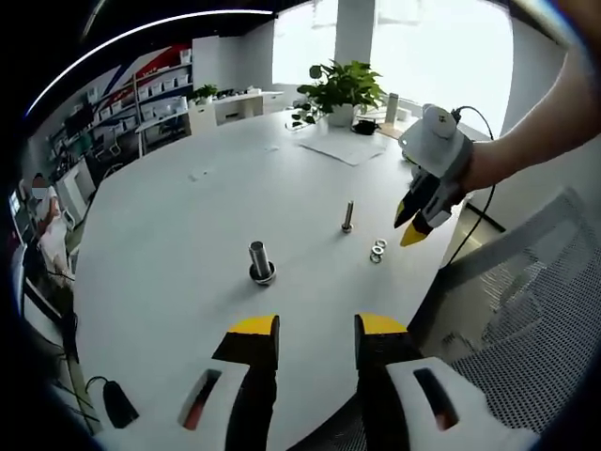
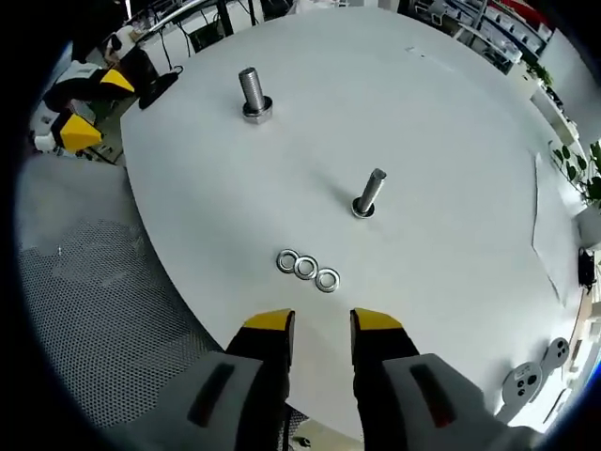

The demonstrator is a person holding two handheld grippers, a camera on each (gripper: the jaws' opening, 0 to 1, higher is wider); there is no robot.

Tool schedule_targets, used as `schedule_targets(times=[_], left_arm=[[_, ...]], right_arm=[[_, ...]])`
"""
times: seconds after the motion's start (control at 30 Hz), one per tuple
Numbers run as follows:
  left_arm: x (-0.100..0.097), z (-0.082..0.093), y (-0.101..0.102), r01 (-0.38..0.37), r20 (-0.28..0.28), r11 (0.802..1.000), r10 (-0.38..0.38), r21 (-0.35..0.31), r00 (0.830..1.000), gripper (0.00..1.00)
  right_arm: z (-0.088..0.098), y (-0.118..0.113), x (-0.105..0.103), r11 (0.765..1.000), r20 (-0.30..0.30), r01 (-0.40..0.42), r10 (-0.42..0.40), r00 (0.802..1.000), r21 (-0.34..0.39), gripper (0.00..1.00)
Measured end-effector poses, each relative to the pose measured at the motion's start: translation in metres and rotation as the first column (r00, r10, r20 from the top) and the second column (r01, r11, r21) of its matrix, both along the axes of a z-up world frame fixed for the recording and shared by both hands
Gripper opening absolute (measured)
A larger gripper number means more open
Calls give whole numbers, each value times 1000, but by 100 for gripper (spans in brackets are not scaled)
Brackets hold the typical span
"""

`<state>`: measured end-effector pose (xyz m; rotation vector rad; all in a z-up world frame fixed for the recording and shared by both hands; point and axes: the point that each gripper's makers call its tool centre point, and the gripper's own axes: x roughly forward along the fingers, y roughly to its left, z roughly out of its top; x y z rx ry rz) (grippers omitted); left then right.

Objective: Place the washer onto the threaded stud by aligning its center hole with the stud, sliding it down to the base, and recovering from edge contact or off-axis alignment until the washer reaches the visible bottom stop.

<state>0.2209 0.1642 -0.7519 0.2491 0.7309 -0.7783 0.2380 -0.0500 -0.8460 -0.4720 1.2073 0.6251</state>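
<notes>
White table [image 2: 451,113], silver washers [image 2: 306,268], grey metal studs [image 2: 368,193], yellow-tipped hand-held gripper [image 2: 319,324]

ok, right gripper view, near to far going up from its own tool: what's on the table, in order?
Right tool → row of three washers → thin threaded stud → thick stud on a nut base.
</notes>
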Motion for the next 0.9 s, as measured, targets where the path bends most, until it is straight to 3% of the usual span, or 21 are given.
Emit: schedule_targets(times=[0.9], left_arm=[[4, 3, 3, -15, 7, 1000, 15, -11, 1000, 30]], right_arm=[[-19, 2, 18, 991, -39, -120, 118, 992, -56, 24]])
